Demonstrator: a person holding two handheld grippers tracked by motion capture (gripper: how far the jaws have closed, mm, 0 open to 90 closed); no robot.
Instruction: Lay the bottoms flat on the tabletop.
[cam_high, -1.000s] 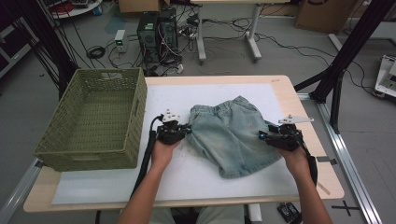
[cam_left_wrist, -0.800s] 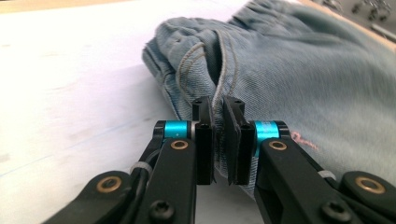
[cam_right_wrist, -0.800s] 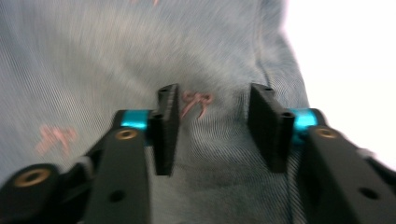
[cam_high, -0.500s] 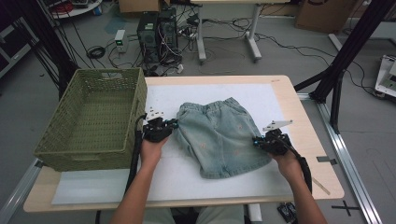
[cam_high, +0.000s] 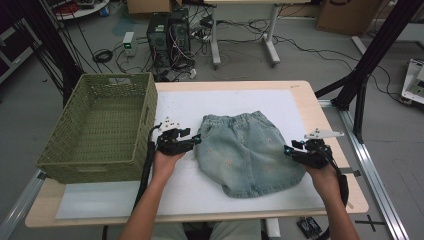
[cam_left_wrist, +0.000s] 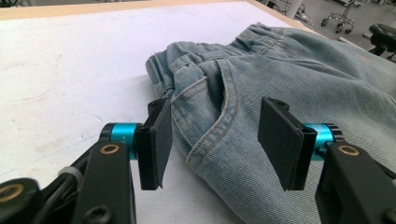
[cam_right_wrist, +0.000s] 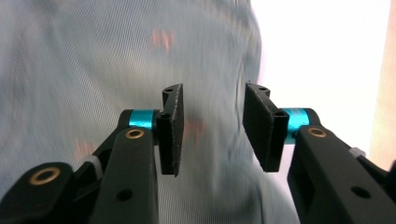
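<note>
Left claw (cam_high: 196, 141) released, level at denim shorts (cam_high: 245, 150) pocket edge | right claw (cam_high: 288, 151) released, at hem side | jaws just opened

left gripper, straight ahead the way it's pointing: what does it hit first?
Most likely the denim shorts. The left gripper points at their pocket edge with its jaws open, having just been opening, and the cloth lies right past the pads. How small the gap is I can't tell.
</note>
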